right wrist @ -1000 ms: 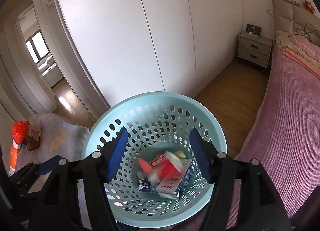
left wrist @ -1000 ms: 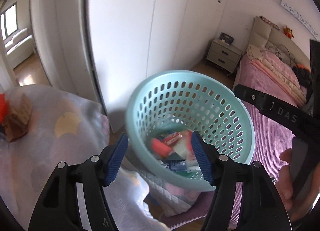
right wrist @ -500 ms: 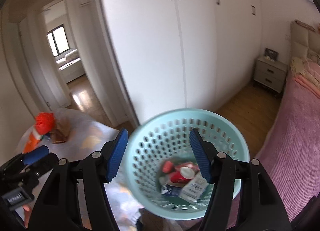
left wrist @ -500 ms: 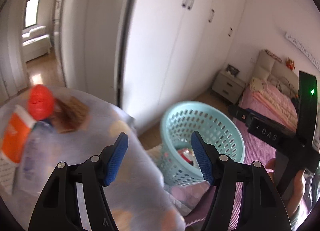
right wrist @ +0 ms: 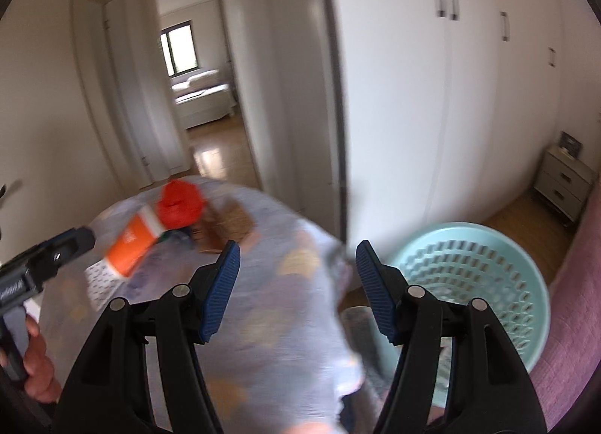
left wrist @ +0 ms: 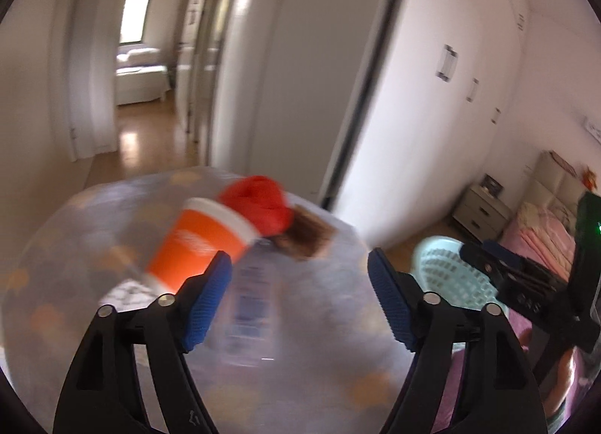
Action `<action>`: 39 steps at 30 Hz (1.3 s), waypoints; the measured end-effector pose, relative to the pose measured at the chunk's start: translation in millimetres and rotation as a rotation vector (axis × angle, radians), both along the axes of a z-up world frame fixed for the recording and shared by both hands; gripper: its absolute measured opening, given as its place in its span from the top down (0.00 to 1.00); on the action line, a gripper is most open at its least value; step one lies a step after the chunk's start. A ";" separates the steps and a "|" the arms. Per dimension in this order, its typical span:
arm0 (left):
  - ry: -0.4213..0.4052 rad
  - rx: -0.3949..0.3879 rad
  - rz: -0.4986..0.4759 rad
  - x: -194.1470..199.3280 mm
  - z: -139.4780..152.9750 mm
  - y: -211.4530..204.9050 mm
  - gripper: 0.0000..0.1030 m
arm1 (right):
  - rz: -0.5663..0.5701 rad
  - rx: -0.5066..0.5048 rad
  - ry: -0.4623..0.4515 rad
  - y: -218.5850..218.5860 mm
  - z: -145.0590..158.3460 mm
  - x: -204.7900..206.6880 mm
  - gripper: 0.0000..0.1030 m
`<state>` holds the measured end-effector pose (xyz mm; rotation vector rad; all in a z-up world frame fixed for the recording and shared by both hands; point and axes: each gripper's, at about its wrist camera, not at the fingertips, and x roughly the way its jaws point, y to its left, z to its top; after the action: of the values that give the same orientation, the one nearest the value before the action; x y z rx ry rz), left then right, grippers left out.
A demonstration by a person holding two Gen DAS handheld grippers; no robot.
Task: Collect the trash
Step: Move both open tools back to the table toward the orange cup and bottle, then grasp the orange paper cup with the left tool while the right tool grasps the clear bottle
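On the round table with a pale patterned cloth [left wrist: 319,359] lie an orange paper cup [left wrist: 199,246], a crumpled red wrapper [left wrist: 259,203], a brown packet [left wrist: 308,236] and a clear plastic bottle [left wrist: 251,306]. My left gripper [left wrist: 296,298] is open and empty just above the bottle, close to the cup. My right gripper [right wrist: 295,287] is open and empty over the table's right side. The cup [right wrist: 131,242] and red wrapper [right wrist: 180,204] lie to its far left. The teal perforated basket [right wrist: 469,276] stands on the floor at right; it also shows in the left wrist view [left wrist: 447,276].
White wardrobe doors [right wrist: 432,96] stand behind the table and basket. A pink bed [left wrist: 541,231] lies at right with a grey nightstand [right wrist: 567,178] by the wall. An open doorway [right wrist: 195,96] leads to another room. The left gripper shows in the right wrist view [right wrist: 49,257].
Both grippers have swung left, away from the basket and over the table. The cup, wrapper and bottle have come close in front of the left gripper. Both stay open.
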<state>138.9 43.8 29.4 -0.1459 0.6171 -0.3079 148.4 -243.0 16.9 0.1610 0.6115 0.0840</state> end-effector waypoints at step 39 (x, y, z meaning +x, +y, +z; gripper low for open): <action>0.285 0.003 -0.118 107.0 -89.3 81.5 0.17 | 0.211 0.106 0.330 159.4 -85.0 59.8 0.46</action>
<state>246.0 125.2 -60.0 -0.1518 0.9106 -0.4045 208.2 -83.6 -68.1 0.2143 0.9531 0.2986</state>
